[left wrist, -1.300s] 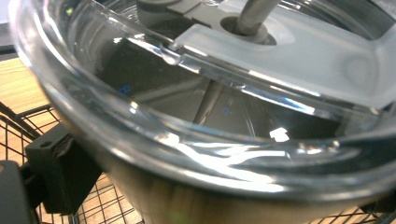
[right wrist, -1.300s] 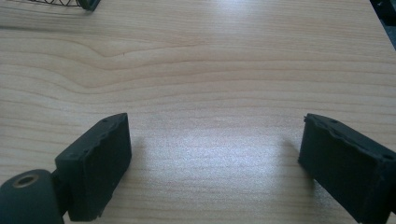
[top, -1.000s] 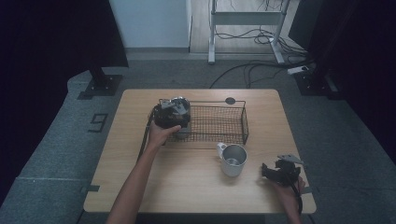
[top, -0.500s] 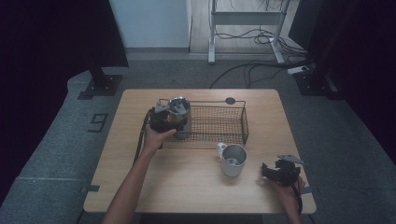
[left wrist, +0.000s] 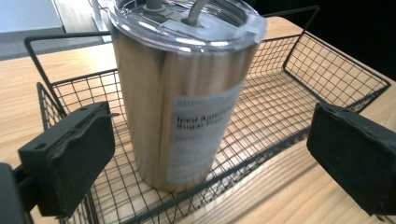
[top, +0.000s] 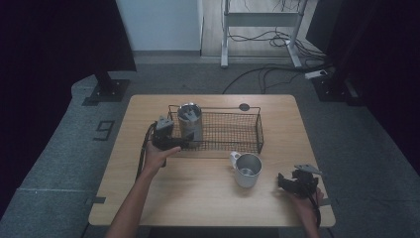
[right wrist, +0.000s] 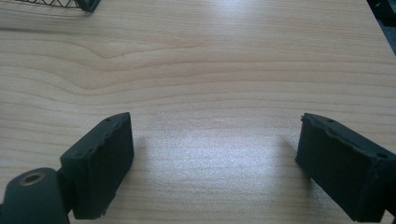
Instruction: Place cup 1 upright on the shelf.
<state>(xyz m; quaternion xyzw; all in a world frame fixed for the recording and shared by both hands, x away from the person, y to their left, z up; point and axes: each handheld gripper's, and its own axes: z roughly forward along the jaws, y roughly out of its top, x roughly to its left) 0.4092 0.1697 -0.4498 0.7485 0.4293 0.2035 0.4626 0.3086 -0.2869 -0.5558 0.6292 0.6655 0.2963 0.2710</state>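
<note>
A steel tumbler (top: pixel 189 120) with a clear lid and a paper label stands upright in the left end of a black wire basket (top: pixel 233 131). In the left gripper view the tumbler (left wrist: pixel 182 88) rises just beyond my open left gripper (left wrist: pixel 205 154), whose pads stand wide apart and clear of it. From above, the left gripper (top: pixel 168 139) sits at the basket's near left corner. A metal mug (top: pixel 247 169) with a handle stands on the table in front of the basket. My right gripper (top: pixel 292 182) rests open near the table's front right edge, over bare wood (right wrist: pixel 210 154).
A small dark round disc (top: pixel 244 106) lies behind the basket. The wooden table (top: pixel 148 198) has free room at its front left. Cables and a stand's legs (top: pixel 257 29) lie on the floor beyond the table.
My left gripper has let go of the tumbler and drawn back toward the basket's near left corner. The tumbler now stands alone in the basket. The right gripper has not moved.
</note>
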